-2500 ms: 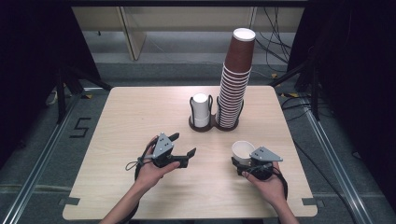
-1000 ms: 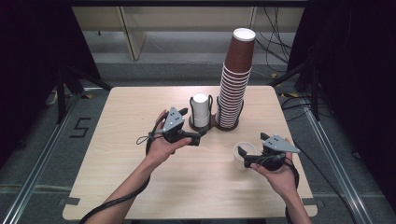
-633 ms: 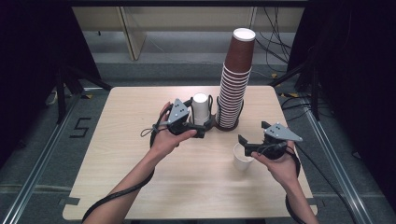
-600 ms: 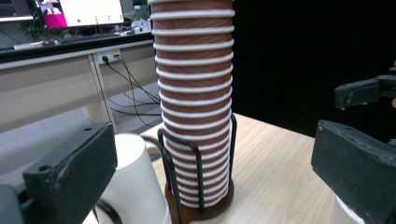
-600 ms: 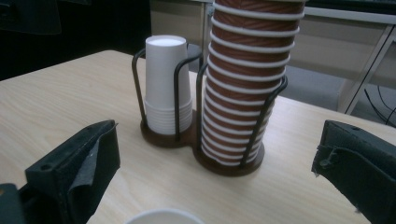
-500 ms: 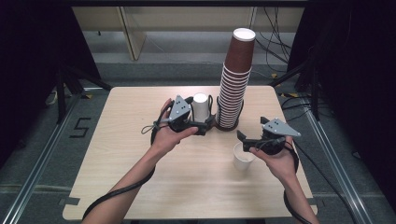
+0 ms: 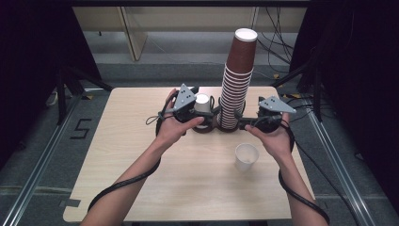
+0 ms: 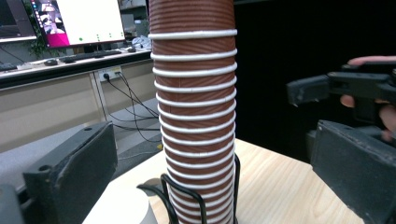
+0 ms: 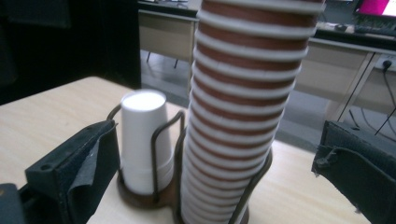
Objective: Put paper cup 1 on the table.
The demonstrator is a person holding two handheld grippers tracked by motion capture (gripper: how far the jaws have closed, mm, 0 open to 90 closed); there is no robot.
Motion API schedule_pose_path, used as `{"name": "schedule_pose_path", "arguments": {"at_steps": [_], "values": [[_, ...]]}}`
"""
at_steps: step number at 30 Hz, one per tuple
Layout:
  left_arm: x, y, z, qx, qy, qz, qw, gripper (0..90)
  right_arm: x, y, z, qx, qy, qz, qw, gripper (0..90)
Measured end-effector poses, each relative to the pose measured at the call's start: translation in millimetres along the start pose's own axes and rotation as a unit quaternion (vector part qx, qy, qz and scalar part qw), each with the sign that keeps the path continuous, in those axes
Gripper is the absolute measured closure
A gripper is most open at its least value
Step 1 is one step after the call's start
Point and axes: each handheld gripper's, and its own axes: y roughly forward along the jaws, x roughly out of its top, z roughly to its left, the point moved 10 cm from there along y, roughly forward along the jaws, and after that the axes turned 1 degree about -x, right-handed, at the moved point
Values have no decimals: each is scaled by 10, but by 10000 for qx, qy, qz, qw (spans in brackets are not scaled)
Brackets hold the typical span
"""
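Brown ribbed cup stack (image 7: pixel 236 80) (white-rimmed), white cup (image 7: pixel 246 157), pale wood-grain table (image 7: pixel 141 155)

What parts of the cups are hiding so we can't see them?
- Brown cup stack: its top is cut off by the upper edge in the left gripper view.
- White cups in the holder: lower part hidden by the left gripper in the high view.
- Loose white cup: its base faces away.

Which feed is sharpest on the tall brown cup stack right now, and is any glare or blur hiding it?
Left gripper view: tall stack of brown paper cups is crisp, no glare. Right gripper view: stack is soft, as is the short white cup stack. High view: even light; single white paper cup on the wooden table is slightly blurred.
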Motion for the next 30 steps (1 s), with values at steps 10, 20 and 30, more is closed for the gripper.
{"name": "schedule_pose_path", "arguments": {"at_steps": [10,20,30], "values": [[174,83,38,35,37,-67,10000,0,431,241,-160,-146,59,-242,9996,4],[293,123,91,70,62,-126,9999,0,617,465,-247,-85,174,-325,9993,5],[336,143,115,85,74,-132,9998,0,667,607,-246,-24,198,-319,9993,6]]}}
